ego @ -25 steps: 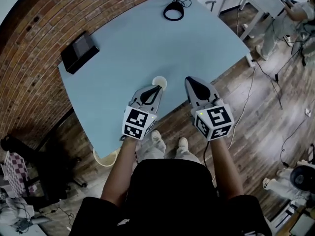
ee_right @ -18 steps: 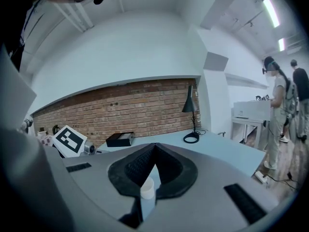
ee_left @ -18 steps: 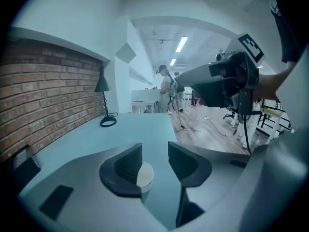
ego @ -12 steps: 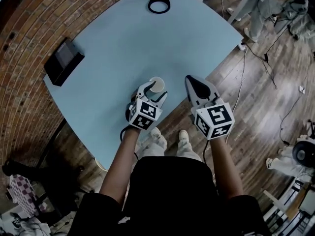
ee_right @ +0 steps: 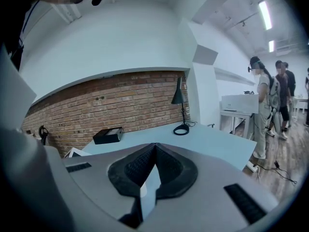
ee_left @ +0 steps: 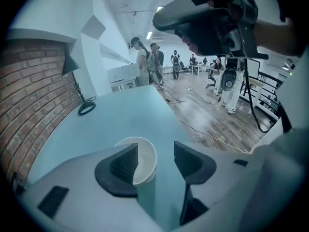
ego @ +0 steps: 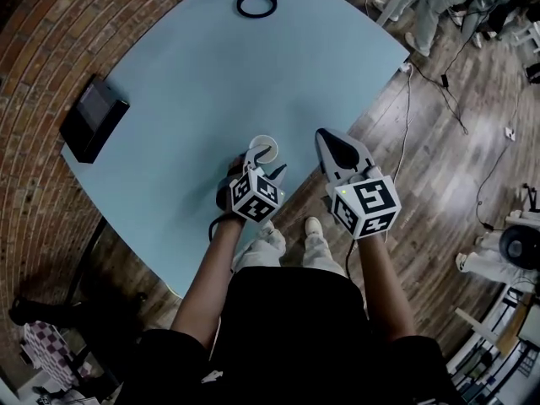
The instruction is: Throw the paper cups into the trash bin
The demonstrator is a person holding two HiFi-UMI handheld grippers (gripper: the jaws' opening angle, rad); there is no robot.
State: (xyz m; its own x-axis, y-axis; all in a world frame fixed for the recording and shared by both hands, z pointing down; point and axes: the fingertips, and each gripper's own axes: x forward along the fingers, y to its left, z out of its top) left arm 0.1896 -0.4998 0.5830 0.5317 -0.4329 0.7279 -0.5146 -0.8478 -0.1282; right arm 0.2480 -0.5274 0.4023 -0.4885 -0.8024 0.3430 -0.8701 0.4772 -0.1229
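Paper cup (ee_left: pixel 143 161) stands between jaws of left claw (ee_left: pixel 155 148) (just been opening).

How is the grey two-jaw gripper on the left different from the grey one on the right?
The left gripper has open jaws, which have just been opening; the right gripper has shut jaws. The left gripper has a white paper cup between its jaws; the right gripper has nothing. Both are grey.

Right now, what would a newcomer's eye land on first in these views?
The white paper cup stands near the front edge of the pale blue table, between the jaws of the left hand-held gripper, which have just been opening and do not clamp it. The right hand-held gripper, jaws shut and empty, hangs beside it at the table's edge.
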